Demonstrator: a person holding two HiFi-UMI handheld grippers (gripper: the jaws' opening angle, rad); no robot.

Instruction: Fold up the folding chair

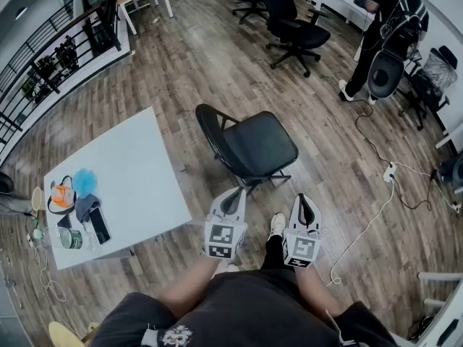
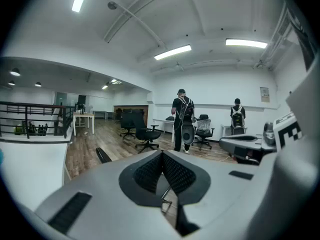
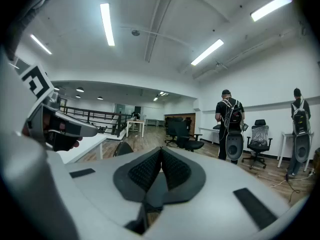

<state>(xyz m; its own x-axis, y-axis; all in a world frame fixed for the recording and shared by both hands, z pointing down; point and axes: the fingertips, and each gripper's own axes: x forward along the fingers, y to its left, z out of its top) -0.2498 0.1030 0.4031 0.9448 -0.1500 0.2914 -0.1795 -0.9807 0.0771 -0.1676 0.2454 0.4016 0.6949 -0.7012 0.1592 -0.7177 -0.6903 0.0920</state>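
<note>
The black folding chair (image 1: 255,144) stands unfolded on the wood floor, seat flat, backrest at its left. My left gripper (image 1: 234,195) hovers just short of the seat's near edge, jaws shut with nothing between them. To its right my right gripper (image 1: 304,202) is likewise shut and empty, a little apart from the chair. In the left gripper view the left gripper (image 2: 162,160) is pressed together, with the chair's backrest (image 2: 103,155) peeking over the body. The right gripper (image 3: 161,157) is closed in its own view, and the chair's back (image 3: 123,148) shows at the left.
A white table (image 1: 145,172) with small items stands to the chair's left. Black office chairs (image 1: 293,27) are farther back. A person (image 1: 387,27) with a backpack stands at the far right. A white cable and power strip (image 1: 388,172) lie on the floor at the right.
</note>
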